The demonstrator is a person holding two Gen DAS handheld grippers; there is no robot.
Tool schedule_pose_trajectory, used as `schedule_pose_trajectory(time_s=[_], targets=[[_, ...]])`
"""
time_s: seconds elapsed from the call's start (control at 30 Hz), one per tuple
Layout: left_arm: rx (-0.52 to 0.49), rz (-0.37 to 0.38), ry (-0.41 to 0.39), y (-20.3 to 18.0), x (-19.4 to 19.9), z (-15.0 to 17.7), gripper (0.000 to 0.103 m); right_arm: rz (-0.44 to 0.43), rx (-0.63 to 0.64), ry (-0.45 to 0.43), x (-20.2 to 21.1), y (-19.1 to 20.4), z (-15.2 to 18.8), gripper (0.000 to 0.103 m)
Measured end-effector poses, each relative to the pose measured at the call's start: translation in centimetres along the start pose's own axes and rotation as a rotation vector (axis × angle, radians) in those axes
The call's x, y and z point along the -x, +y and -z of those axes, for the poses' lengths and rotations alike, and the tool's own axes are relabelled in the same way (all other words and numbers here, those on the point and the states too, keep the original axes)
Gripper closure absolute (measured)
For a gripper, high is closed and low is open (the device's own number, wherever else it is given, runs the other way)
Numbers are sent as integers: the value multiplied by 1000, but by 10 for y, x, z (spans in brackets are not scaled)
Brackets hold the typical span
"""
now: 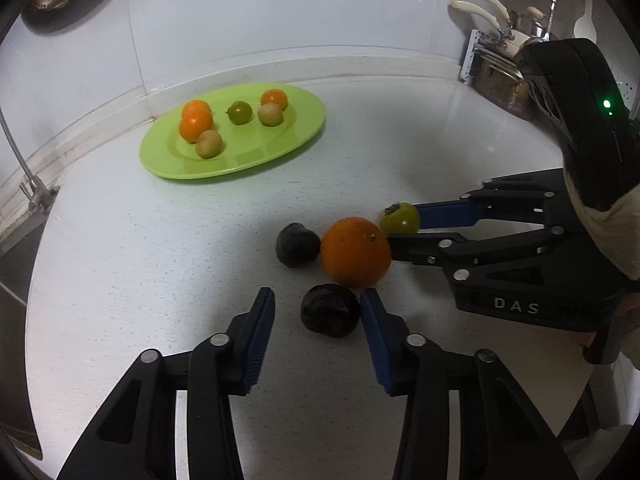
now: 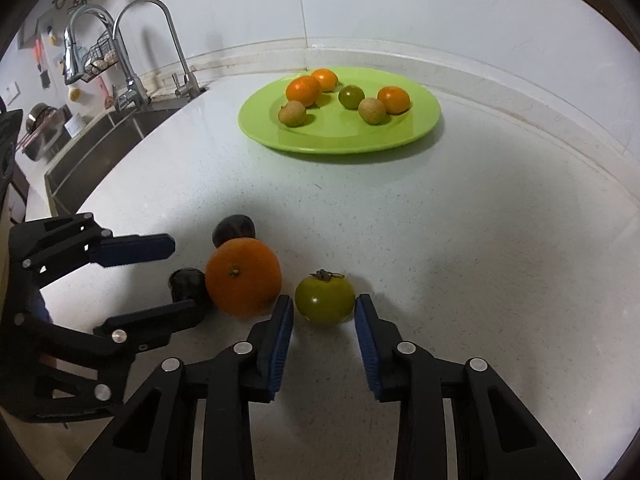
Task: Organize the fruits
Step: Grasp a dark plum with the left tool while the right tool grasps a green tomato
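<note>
The right gripper (image 2: 324,312) is clamping the green persimmon (image 2: 325,297) across its firm, smooth middle. The left gripper (image 1: 318,314) is bracketing a soft dark plum (image 1: 330,311), its left pad not touching, mid-counter.

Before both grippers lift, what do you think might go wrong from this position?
1. The dark fruit sits off-centre in the left gripper, against one pad only; closing may shove it sideways or squeeze it out.
2. The right gripper, shut on the green fruit, has one finger right beside the orange, so lifting might set that rolling.
</note>
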State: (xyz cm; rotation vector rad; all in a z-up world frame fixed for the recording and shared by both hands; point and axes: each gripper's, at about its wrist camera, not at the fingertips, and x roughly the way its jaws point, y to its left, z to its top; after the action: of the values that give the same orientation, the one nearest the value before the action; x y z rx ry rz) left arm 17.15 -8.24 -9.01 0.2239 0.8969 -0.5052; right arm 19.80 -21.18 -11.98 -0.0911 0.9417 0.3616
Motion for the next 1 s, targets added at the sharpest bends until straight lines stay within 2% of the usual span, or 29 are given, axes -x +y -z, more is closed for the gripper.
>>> schedule_pose_trajectory(time_s=[0.13, 0.47, 1.0], targets=[[-10, 26, -1, -3, 0, -1, 72, 0, -2, -11, -1, -1, -1, 72], [-7, 16, -21, 0, 10, -3, 73, 13, -47, -47, 14, 0, 5, 73], [-15, -10, -153, 8, 60, -18, 73, 22, -64, -170, 63, 22, -7, 73]])
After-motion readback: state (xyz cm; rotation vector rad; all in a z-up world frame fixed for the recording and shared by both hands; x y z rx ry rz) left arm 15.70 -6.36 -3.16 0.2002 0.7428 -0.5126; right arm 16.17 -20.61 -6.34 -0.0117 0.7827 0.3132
